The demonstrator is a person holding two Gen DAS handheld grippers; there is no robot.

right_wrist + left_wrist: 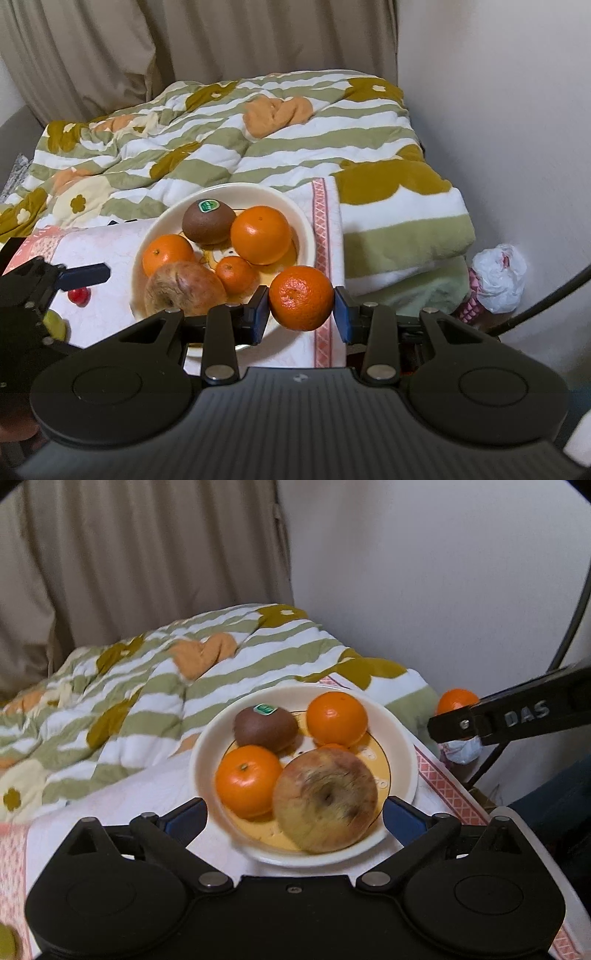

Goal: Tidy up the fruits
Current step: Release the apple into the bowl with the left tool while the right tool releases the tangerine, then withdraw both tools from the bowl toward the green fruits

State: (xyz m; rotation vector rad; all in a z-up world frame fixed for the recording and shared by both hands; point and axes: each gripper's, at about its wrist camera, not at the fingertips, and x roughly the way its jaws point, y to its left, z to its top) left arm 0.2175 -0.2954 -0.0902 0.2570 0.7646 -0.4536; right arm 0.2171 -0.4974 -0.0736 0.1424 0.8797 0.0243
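Note:
A cream bowl on the table holds a kiwi, a blotchy apple and oranges. My left gripper is open, its blue fingertips either side of the bowl's near edge by the apple. My right gripper is shut on a mandarin, held at the bowl's near right rim. It shows as a black arm in the left wrist view.
A pink-patterned cloth covers the table. A green striped quilt lies behind it. A red fruit and a green fruit lie left of the bowl. A white bag sits by the wall.

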